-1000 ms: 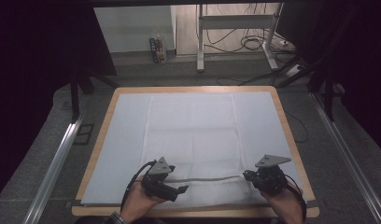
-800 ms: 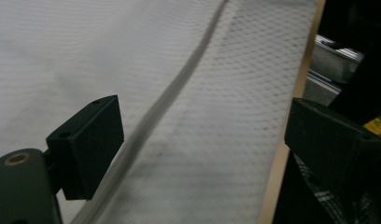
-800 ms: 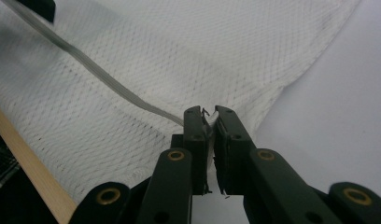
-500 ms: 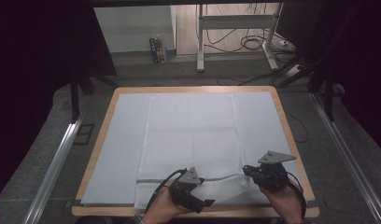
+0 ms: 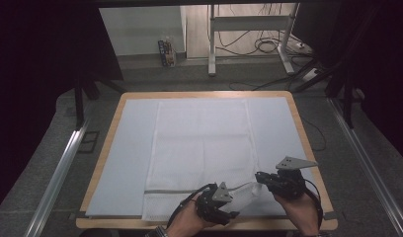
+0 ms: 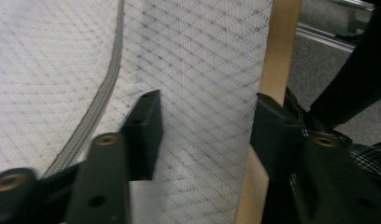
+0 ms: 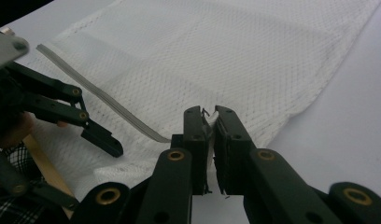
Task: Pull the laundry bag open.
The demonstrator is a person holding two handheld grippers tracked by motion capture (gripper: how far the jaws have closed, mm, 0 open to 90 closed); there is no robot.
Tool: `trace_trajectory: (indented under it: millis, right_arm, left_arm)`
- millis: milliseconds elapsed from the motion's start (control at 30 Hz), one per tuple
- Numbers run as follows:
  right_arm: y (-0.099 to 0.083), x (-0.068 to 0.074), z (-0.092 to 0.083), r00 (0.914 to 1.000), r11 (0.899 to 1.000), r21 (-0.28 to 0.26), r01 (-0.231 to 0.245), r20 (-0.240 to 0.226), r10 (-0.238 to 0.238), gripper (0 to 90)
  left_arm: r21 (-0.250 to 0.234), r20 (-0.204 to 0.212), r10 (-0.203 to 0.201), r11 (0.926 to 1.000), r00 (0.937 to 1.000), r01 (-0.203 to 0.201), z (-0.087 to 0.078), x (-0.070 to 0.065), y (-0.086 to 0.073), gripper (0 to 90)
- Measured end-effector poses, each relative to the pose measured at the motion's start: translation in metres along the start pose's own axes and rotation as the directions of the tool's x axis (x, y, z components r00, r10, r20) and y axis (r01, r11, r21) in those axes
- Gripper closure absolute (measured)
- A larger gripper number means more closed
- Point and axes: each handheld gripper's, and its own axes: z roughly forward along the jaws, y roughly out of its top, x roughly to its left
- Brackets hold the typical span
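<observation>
A white mesh bag (image 5: 202,148) lies flat mid-frame on the surface (image 5: 115,148), its grey zipper (image 5: 175,191) running near the lower edge. The right claw (image 5: 259,177), lower right, is clamped on the bag's corner. The left claw (image 5: 234,213), at bottom centre, has just been closing; its jaws stand apart over the mesh.

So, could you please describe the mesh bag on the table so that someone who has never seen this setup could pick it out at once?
Start at the wooden-edged table covered by a pale blue sheet. Along the sheet's middle lies a white mesh laundry bag, reaching the near edge where both grippers work. Its netted weave and the grey zipper across its near end set it apart from the smooth sheet.
</observation>
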Motion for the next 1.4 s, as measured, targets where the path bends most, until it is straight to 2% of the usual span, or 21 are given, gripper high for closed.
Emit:
trace_trajectory:
  millis: [133, 167, 233, 300, 367, 433, 467, 533, 600, 633, 767, 833, 867, 933, 1033, 1067, 1100, 1133, 1300, 1367, 1400]
  right_arm:
    - [0.000, 0.000, 0.001, 1.0000, 1.000, 0.003, 0.002, 0.000, -0.002, 82.4]
    - [0.000, 0.000, 0.001, 1.0000, 1.000, 0.006, 0.003, -0.001, -0.003, 82.4]
    - [0.000, 0.000, 0.002, 1.0000, 1.000, 0.010, 0.007, 0.000, -0.007, 82.2]
    - [-0.001, 0.001, 0.003, 1.0000, 1.000, 0.023, 0.007, -0.004, -0.007, 80.7]
    - [-0.001, 0.001, 0.004, 0.9999, 1.000, 0.028, 0.011, -0.004, -0.011, 79.8]
    - [-0.001, 0.001, 0.005, 1.0000, 0.999, 0.049, 0.003, 0.009, -0.004, 68.9]
    - [-0.001, 0.001, 0.005, 1.0000, 0.999, 0.049, 0.003, 0.009, -0.004, 68.9]
    - [0.000, 0.001, 0.003, 0.9989, 0.997, 0.065, -0.039, 0.028, 0.037, 56.5]
    - [0.001, 0.001, 0.002, 0.9986, 0.997, 0.065, -0.046, 0.031, 0.044, 52.5]
    - [-0.001, 0.002, 0.001, 0.9970, 0.995, 0.073, -0.072, 0.033, 0.069, 43.9]
    - [-0.008, 0.004, -0.002, 0.9936, 0.988, 0.109, -0.111, 0.034, 0.108, 33.0]
    - [-0.012, 0.004, -0.004, 0.9869, 0.980, 0.120, -0.161, 0.016, 0.161, 28.4]
    - [-0.014, 0.004, -0.004, 0.9837, 0.976, 0.123, -0.179, 0.008, 0.180, 26.6]
    - [-0.017, 0.003, -0.004, 0.9724, 0.962, 0.150, -0.229, -0.011, 0.233, 23.1]
    - [-0.021, 0.003, 0.001, 0.9603, 0.945, 0.186, -0.269, -0.026, 0.278, 21.3]
    - [-0.021, 0.003, 0.001, 0.9603, 0.945, 0.186, -0.269, -0.026, 0.278, 21.3]
    - [-0.024, 0.002, 0.006, 0.9507, 0.934, 0.204, -0.294, -0.038, 0.308, 20.9]
    - [-0.024, 0.002, 0.006, 0.9507, 0.934, 0.204, -0.294, -0.038, 0.308, 20.9]
    - [-0.030, 0.002, 0.018, 0.9342, 0.911, 0.253, -0.325, -0.064, 0.351, 19.6]
    - [-0.031, 0.002, 0.020, 0.9280, 0.907, 0.258, -0.332, -0.083, 0.363, 19.6]
    - [-0.031, 0.002, 0.020, 0.9280, 0.907, 0.258, -0.332, -0.083, 0.363, 19.6]
  left_arm:
    - [-0.001, -0.003, -0.011, 0.9999, 0.9999, 0.011, -0.003, 0.004, -0.001, 72.2]
    - [-0.010, -0.002, -0.019, 0.9998, 0.9998, 0.019, -0.004, 0.005, -0.002, 72.2]
    - [-0.019, 0.003, -0.037, 0.9991, 0.9993, 0.037, -0.005, 0.009, -0.004, 82.9]
    - [-0.032, -0.009, -0.038, 0.9988, 0.9992, 0.038, -0.006, 0.010, -0.005, 88.2]
    - [-0.033, -0.014, -0.037, 0.9988, 0.9992, 0.036, -0.007, 0.010, -0.005, 88.4]
    - [-0.042, -0.022, -0.034, 0.9986, 0.9992, 0.033, -0.007, 0.009, -0.005, 88.5]
    - [-0.045, -0.025, -0.033, 0.9985, 0.9991, 0.032, -0.007, 0.009, -0.005, 88.5]
    - [-0.052, -0.032, -0.033, 0.9981, 0.9990, 0.031, -0.008, 0.008, -0.005, 88.5]
    - [-0.058, -0.035, -0.038, 0.9977, 0.9987, 0.036, -0.009, 0.008, -0.005, 88.5]
    - [-0.053, -0.040, -0.029, 0.9983, 0.9988, 0.027, -0.011, 0.010, -0.005, 88.5]
    - [-0.064, -0.039, -0.037, 0.9973, 0.9985, 0.035, -0.012, 0.010, -0.005, 88.5]
    - [-0.063, -0.038, -0.035, 0.9975, 0.9987, 0.032, -0.012, 0.010, -0.005, 88.5]
    - [-0.076, -0.039, -0.047, 0.9961, 0.9981, 0.044, -0.011, 0.009, -0.005, 88.5]
    - [-0.082, -0.039, -0.051, 0.9955, 0.9979, 0.048, -0.012, 0.009, -0.005, 88.5]
    - [-0.078, -0.041, -0.042, 0.9962, 0.9983, 0.038, -0.013, 0.010, -0.005, 88.5]
    - [-0.078, -0.041, -0.042, 0.9962, 0.9983, 0.038, -0.013, 0.010, -0.005, 88.5]
    - [-0.081, -0.038, -0.044, 0.9959, 0.9983, 0.041, -0.014, 0.011, -0.005, 88.5]
    - [-0.100, -0.035, -0.066, 0.9930, 0.9972, 0.063, -0.013, 0.010, -0.005, 88.5]
    - [-0.118, -0.034, -0.080, 0.9901, 0.9962, 0.076, -0.018, 0.015, -0.006, 88.5]
    - [-0.121, -0.034, -0.085, 0.9895, 0.9958, 0.080, -0.019, 0.016, -0.006, 88.5]
    - [-0.122, -0.032, -0.087, 0.9890, 0.9957, 0.083, -0.019, 0.016, -0.006, 88.5]
